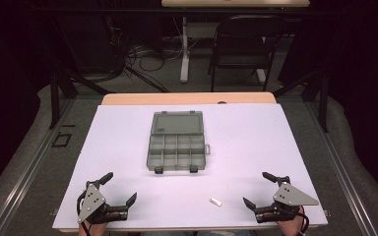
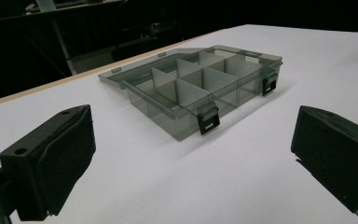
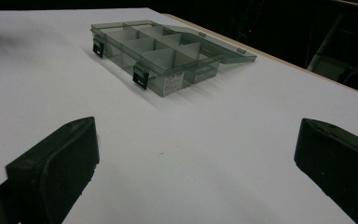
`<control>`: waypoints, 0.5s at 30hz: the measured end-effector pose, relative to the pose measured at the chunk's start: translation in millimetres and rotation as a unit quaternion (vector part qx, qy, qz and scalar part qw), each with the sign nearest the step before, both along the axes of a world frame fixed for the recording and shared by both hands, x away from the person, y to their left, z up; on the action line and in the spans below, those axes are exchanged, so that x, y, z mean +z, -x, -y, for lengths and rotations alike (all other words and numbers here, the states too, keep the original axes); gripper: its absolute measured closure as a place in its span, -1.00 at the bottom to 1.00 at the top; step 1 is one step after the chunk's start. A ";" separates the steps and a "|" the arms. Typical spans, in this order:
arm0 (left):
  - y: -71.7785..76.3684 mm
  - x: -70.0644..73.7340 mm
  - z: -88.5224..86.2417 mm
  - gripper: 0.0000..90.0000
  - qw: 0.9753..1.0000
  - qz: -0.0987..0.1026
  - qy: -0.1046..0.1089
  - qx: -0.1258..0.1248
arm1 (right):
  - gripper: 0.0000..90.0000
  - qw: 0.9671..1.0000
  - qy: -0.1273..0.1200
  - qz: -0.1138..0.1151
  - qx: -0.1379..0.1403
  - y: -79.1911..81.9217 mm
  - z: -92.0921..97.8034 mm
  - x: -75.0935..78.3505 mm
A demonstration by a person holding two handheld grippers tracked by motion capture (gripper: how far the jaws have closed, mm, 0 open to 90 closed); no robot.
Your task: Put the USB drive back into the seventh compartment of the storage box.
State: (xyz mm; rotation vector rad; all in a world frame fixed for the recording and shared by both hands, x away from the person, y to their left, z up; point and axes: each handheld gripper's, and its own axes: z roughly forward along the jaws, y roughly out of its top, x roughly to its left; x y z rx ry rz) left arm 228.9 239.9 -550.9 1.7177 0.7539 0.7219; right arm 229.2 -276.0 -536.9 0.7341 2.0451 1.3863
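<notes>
Tongs, left (image 1: 120, 186) and right (image 1: 258, 189), both spread wide, empty, low in frame. Small white piece (image 1: 215, 201) lies between them; organizer box (image 1: 177, 142) centre, lid open. Risk: piece skids under tips, or box gets shoved.

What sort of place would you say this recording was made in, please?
Probably a lab or workshop recording station: a white-covered table in a dark frame, loose cables on the floor behind, and a folding chair by another desk.

White tabletop (image 1: 256, 142), wooden edge at far side. Grey compartment box (image 1: 177, 147) lies open mid-tabletop, lid flat behind. Small white piece (image 1: 216, 201) on near part, right of centre.
</notes>
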 end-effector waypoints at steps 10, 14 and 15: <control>-2.6 -0.7 0.8 -1.00 1.000 -0.005 0.000 -0.004 | -1.00 1.000 -0.003 -0.013 -0.003 -3.0 -2.4 -0.2; -2.5 -0.6 1.2 -1.00 1.000 -0.003 -0.003 -0.003 | -1.00 1.000 0.000 -0.019 0.000 -3.3 -5.9 2.5; -2.9 -1.0 1.2 -1.00 1.000 -0.006 -0.002 -0.003 | -1.00 1.000 -0.003 -0.019 0.002 -3.7 -7.1 3.0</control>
